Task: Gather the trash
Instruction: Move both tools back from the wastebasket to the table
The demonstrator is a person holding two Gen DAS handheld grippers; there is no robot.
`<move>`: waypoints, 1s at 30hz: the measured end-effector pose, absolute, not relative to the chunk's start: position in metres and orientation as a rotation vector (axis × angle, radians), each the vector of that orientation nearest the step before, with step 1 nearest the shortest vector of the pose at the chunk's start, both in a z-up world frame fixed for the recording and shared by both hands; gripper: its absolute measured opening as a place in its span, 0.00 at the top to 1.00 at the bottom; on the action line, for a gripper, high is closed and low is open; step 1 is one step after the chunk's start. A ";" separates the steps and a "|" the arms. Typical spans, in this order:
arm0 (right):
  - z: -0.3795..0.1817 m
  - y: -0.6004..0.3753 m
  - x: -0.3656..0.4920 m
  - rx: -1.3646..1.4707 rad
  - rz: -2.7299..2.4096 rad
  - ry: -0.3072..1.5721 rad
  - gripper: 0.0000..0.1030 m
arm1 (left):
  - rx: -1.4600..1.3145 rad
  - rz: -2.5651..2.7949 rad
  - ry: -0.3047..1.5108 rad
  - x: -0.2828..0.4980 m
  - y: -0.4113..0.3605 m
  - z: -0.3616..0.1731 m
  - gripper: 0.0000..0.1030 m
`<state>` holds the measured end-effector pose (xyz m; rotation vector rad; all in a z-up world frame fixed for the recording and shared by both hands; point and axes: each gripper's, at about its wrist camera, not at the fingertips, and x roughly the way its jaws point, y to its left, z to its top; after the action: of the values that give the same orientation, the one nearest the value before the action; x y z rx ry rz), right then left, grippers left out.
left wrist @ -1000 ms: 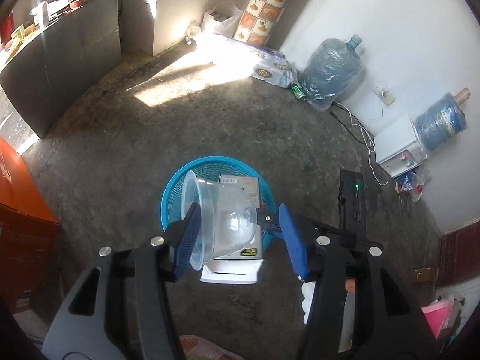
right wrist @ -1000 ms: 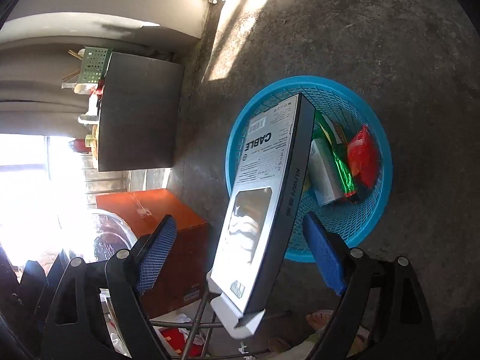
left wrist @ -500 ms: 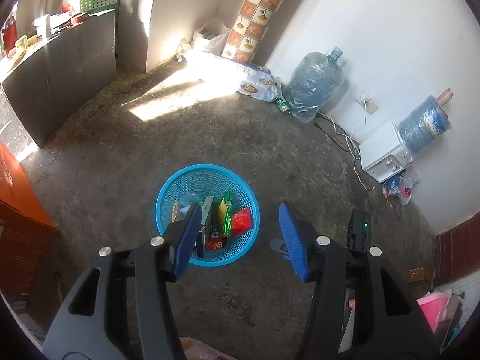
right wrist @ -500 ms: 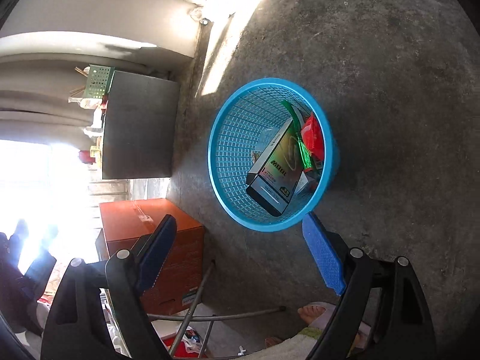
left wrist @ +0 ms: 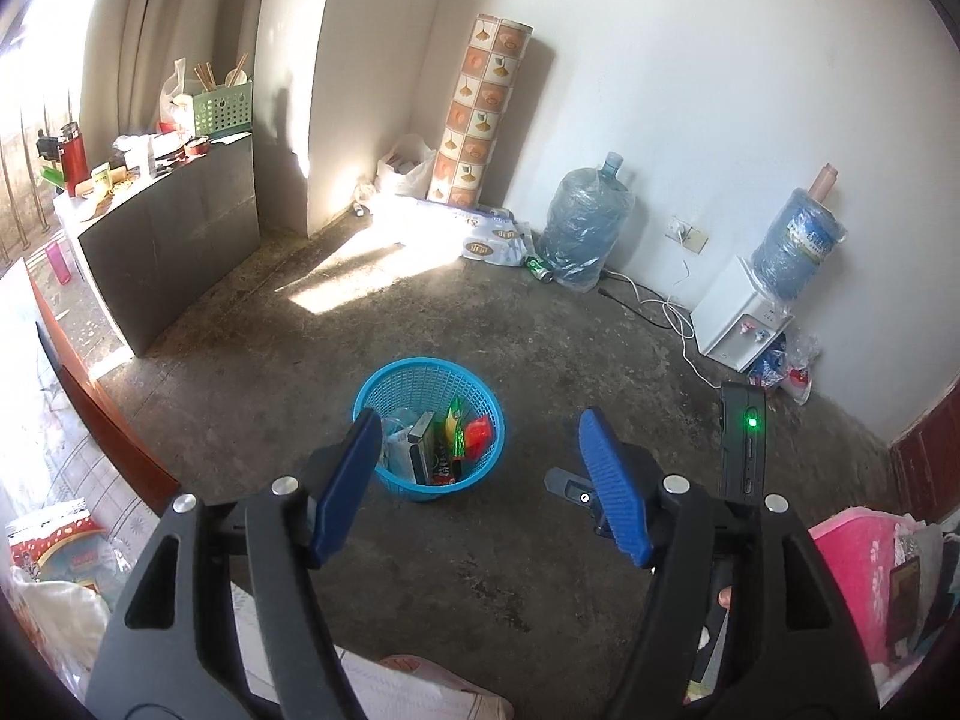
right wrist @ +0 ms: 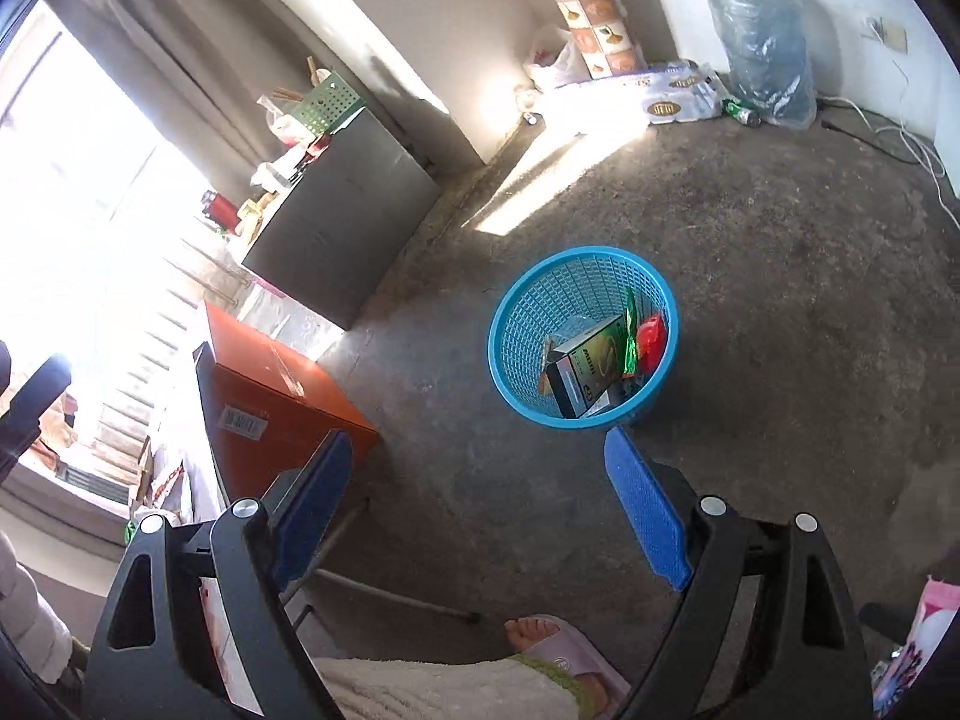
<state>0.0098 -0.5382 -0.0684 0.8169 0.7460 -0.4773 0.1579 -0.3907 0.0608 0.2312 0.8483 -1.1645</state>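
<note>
Left wrist: jaws just opened wider, empty; plastic bowl (left wrist: 401,438) now in blue basket (left wrist: 384,381).

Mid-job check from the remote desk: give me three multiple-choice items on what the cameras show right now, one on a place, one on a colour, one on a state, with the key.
1. Where does the black box with the green-gold label lie?
A. Inside the basket
B. On the orange cabinet
C. By the water dispenser

2. What colour is the basket?
A. Green
B. Blue
C. Pink

3. How do both claws stand?
A. Both open and empty
B. Left shut on a cup
C. Right shut on the box

Key:
1 A: the black box leans among the wrappers inside the basket.
2 B: its mesh wall and rim are bright blue.
3 A: the left claw and the right claw show only bare floor between their pads; the left one's jaws have just been opening.
</note>
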 end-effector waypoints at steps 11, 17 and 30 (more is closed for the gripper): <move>0.041 -0.400 0.017 0.449 -0.330 0.643 0.12 | 0.064 -0.950 0.669 0.124 -0.200 0.115 0.19; 0.066 -0.316 0.021 0.293 -0.161 0.634 0.06 | -0.022 -0.772 0.617 0.099 -0.091 0.117 0.19; 0.049 -0.201 0.025 0.348 0.250 0.820 0.06 | -0.168 -0.329 0.652 0.042 0.109 0.065 0.19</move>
<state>0.0251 -0.2007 0.0486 0.3479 0.8200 0.2495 0.0417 0.1095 0.0646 -0.1681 0.6524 -0.3286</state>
